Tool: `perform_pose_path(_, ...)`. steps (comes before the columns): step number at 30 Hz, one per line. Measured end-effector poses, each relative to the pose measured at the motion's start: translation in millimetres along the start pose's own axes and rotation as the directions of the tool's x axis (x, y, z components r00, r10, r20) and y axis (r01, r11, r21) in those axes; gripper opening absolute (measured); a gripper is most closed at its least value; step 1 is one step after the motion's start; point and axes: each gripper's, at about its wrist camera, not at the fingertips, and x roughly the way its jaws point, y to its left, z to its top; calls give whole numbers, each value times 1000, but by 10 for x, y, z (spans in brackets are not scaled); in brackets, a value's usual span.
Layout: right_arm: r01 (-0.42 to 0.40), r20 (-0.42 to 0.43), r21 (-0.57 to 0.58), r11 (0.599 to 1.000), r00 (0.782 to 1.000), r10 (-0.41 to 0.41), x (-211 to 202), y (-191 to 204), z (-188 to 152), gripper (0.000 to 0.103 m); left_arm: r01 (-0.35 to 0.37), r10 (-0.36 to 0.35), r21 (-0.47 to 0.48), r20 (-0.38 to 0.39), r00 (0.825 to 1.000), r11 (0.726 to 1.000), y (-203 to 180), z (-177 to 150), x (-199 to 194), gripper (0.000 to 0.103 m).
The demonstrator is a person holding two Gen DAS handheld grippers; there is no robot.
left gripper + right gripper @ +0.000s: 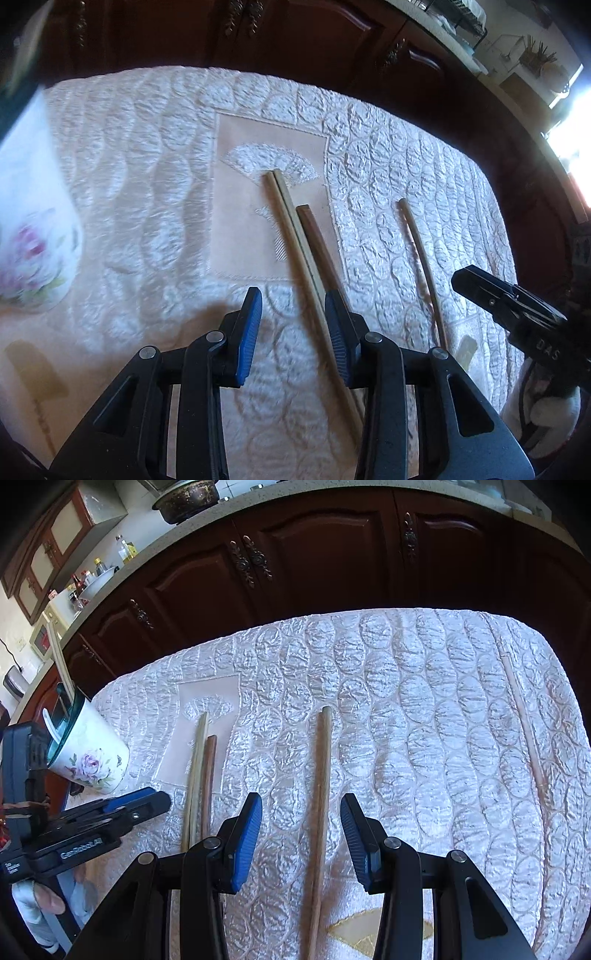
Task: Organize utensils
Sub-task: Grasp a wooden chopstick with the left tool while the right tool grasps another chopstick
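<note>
Left wrist view: left gripper (pixel 293 301) spread wide above quilted tablecloth (pixel 147 184), nothing between pads. Pale chopsticks (pixel 291 236) and dark chopstick (pixel 317 243) side by side mid-table, touching. Single chopstick (pixel 421 254) apart toward right edge. Floral cup (pixel 33 236) at left edge, blurred.

Right wrist view: right gripper (pixel 301 808) spread open, straddling single chopstick (pixel 323 775). Another thin stick (pixel 524 723) near right edge. Cup (pixel 88 753) tilted, left edge.

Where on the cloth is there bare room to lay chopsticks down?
Free: the stretch between the middle chopstick and the far-right chopstick, and between the cup and the chopstick pair. Crowded: around that pair, near the left tongs.
</note>
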Motion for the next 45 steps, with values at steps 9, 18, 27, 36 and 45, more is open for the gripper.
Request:
perform_pose_path(9,-10,-8,21,1000,1000,10,98,-128,81,42,-72,72,44,-10,997,996,-74,113,186,28)
perform_pose_path(18,-13,-22,24,1000,1000,14,174,-163,65,42,-83,84,59,-8,996,995,-130,180,260,28)
perform_pose_path(27,0,-40,18,1000,999,1,243,-181,83,42,-84,85,37,-27,996,996,-1,151,238,15)
perform_pose_path(36,2,-64,-8,1000,998,-2,439,-73,315,42,-104,105,27,-21,994,994,117,280,163,15)
perform_pose_path(45,-48,-167,10,999,985,49,751,-98,628,31,-164,167,69,-54,984,984,37,470,316,15)
